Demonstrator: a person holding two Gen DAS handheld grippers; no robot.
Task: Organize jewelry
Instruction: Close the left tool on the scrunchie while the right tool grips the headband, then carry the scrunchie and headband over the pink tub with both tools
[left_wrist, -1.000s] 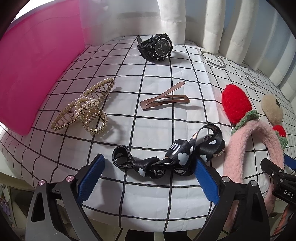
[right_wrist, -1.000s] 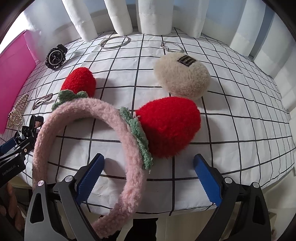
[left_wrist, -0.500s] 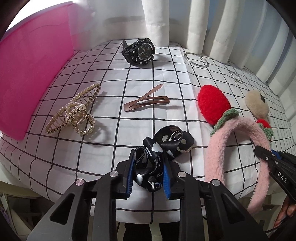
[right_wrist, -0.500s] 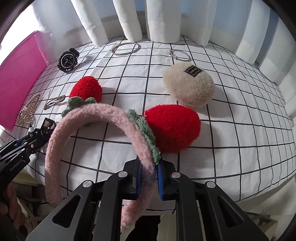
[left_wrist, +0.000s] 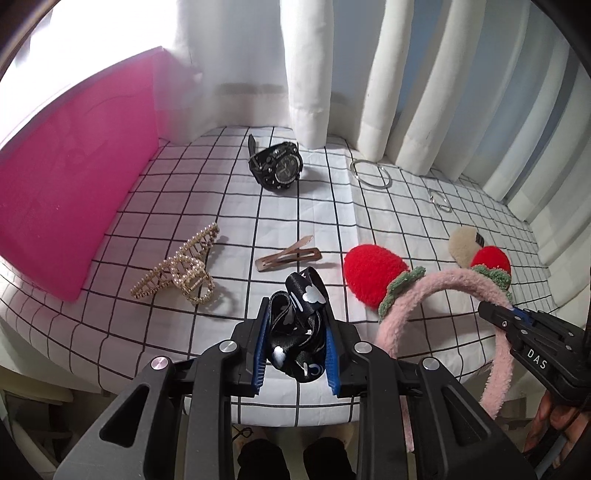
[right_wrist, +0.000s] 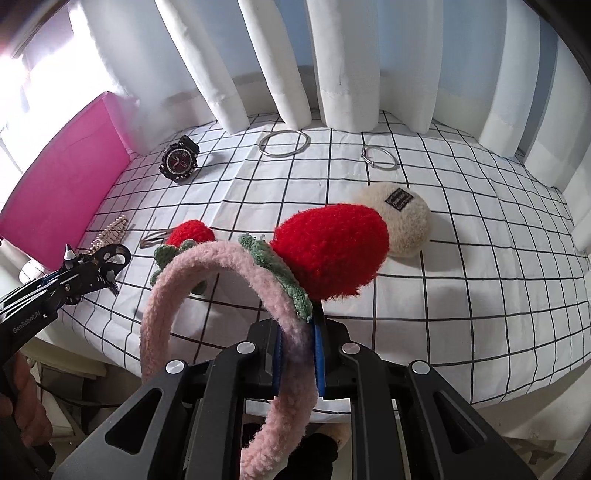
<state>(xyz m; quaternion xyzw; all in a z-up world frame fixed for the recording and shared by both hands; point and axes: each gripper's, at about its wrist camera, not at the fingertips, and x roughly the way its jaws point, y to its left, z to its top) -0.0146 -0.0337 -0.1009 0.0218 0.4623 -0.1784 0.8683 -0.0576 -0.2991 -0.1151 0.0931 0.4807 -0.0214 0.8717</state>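
Your left hand-held gripper pinches the ribbon, your right the headband — both clear of the desk for sorting.

The pink box along the bench's left edge is cut off by the left wrist picture's rim, so its full length and height cannot be told. The lower end of the pink headband runs out of the right wrist picture at the bottom; between the right tongs its band is covered by the blue pads. The black ribbon is bunched between the left tongs, and its printed lettering cannot be read. The label on the beige pompom is too small to read. The watch dial shows no legible time. The bench's near edge is hidden behind both grippers' frames.
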